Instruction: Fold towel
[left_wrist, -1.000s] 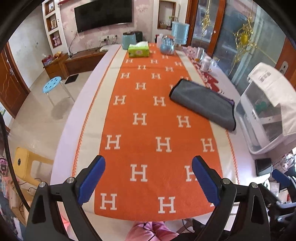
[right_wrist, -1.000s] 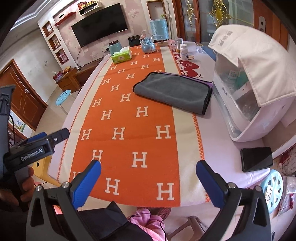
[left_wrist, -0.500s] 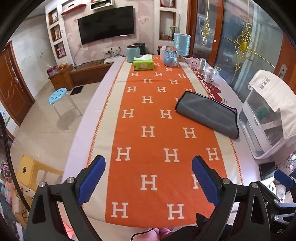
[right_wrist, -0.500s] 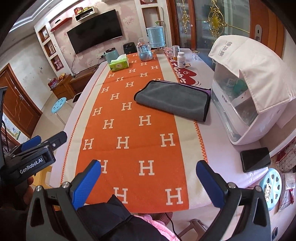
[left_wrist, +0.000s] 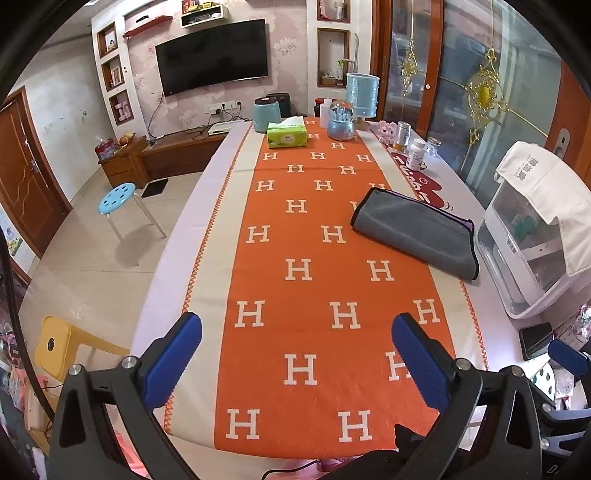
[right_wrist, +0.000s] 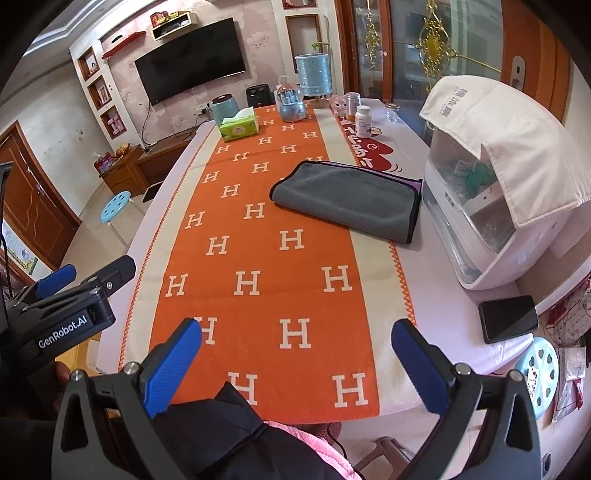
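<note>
A grey towel (left_wrist: 417, 232), folded over with a purple edge showing, lies flat on the right side of the orange runner; it also shows in the right wrist view (right_wrist: 347, 197). My left gripper (left_wrist: 295, 354) is open and empty, held near the table's front edge, well short of the towel. My right gripper (right_wrist: 295, 360) is open and empty, also near the front edge. The left gripper's body shows at the left of the right wrist view (right_wrist: 66, 317).
A long table (left_wrist: 192, 221) carries an orange H-pattern runner (left_wrist: 295, 295). A white appliance (right_wrist: 491, 206) stands right of the towel, a black phone (right_wrist: 508, 317) in front of it. A green tissue box (left_wrist: 287, 136), jars and bottles stand at the far end.
Both grippers have pulled back and tilted up, so the towel and table look farther away. The towel has not moved. Both stay open.
</note>
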